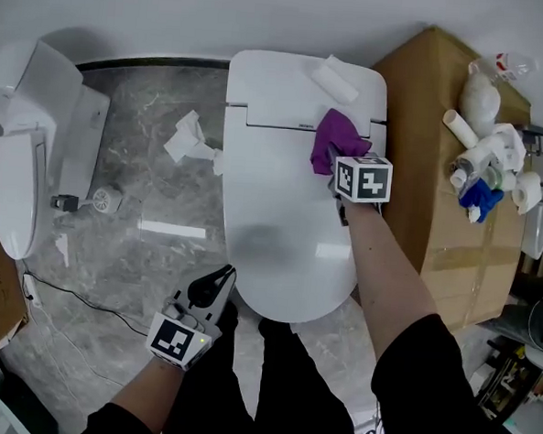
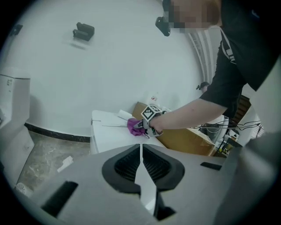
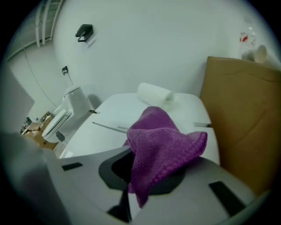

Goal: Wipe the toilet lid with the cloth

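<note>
Cloth (image 3: 163,143): purple, coarse looped weave, bunched into a peak with one corner sticking out to the side. It droops in folds over the jaws of the right gripper (image 1: 339,168), which is clenched on it.

The white toilet lid (image 1: 281,203) lies under and ahead of that gripper, with the cloth over its rear part; contact is not clear. A white roll (image 1: 335,78) lies beyond the jaw tips. A cardboard box (image 1: 433,130) stands just right of it.

Left gripper (image 1: 220,284): jaws pressed together with nothing between them, near the lid's front rim.
</note>
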A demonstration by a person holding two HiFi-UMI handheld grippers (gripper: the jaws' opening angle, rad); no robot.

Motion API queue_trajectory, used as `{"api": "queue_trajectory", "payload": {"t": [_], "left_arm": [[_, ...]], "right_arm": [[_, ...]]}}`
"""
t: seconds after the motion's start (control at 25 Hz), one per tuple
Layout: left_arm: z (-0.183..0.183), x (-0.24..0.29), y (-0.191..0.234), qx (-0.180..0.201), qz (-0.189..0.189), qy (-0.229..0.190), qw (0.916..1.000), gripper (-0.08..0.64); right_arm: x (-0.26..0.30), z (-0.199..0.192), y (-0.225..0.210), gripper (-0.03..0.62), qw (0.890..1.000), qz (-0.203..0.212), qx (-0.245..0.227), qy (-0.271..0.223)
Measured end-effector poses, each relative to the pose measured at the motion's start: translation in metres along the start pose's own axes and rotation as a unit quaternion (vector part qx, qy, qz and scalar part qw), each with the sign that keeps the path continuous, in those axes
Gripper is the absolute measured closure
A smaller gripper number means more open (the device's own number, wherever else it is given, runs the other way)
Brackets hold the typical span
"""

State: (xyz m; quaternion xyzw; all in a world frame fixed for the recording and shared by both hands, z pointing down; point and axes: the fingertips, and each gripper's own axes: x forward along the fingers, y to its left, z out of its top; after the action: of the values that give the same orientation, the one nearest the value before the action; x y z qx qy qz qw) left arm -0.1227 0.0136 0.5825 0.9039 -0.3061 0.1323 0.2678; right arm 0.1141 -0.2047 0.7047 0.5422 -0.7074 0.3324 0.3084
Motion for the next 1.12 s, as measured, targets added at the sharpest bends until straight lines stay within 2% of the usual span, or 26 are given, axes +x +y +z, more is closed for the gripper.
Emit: {"api": "queue_trajectory", "payload": {"t": [0.2, 0.32, 0.4, 0.52, 0.64, 0.76, 0.96, 1.04, 1.12], "left_arm": [[-0.005, 0.026, -0.012, 0.014, -0.012, 0.012, 0.9998, 0.529], [-0.003, 0.035, -0.024, 0.017, -0.023, 0.008, 0.9996, 0.529], [0.002, 0.034, -0.033, 0.016, -0.031, 0.005, 0.9994, 0.529], [-0.001, 0.021, -0.039, 0.021, -0.043, 0.007, 0.9988, 0.529], [-0.009, 0.001, -0.036, 0.022, -0.044, 0.013, 0.9987, 0.529], [-0.016, -0.023, -0.033, 0.017, -0.044, 0.016, 0.9988, 0.529], [-0.025, -0.059, -0.024, 0.015, -0.052, 0.024, 0.9982, 0.529], [-0.029, -0.068, -0.022, 0.019, -0.055, 0.029, 0.9979, 0.529], [-0.032, -0.071, -0.022, 0.028, -0.058, 0.031, 0.9975, 0.529]], "right_arm": [[-0.032, -0.028, -0.081, 0.538, 0.996, -0.068, 0.052, -0.006], [-0.043, -0.039, -0.099, 0.538, 0.992, -0.089, 0.086, -0.010], [-0.044, -0.045, -0.094, 0.538, 0.990, -0.088, 0.112, -0.010], [-0.036, -0.045, -0.052, 0.538, 0.992, -0.048, 0.117, -0.010], [-0.024, -0.039, 0.011, 0.538, 0.996, -0.001, 0.092, -0.013], [-0.014, -0.039, 0.073, 0.538, 0.997, 0.023, 0.076, -0.010], [0.000, -0.047, 0.175, 0.538, 0.998, 0.064, 0.005, 0.005], [0.002, -0.053, 0.205, 0.538, 0.996, 0.084, -0.006, 0.008], [0.001, -0.057, 0.214, 0.538, 0.996, 0.094, -0.001, 0.005]]}}
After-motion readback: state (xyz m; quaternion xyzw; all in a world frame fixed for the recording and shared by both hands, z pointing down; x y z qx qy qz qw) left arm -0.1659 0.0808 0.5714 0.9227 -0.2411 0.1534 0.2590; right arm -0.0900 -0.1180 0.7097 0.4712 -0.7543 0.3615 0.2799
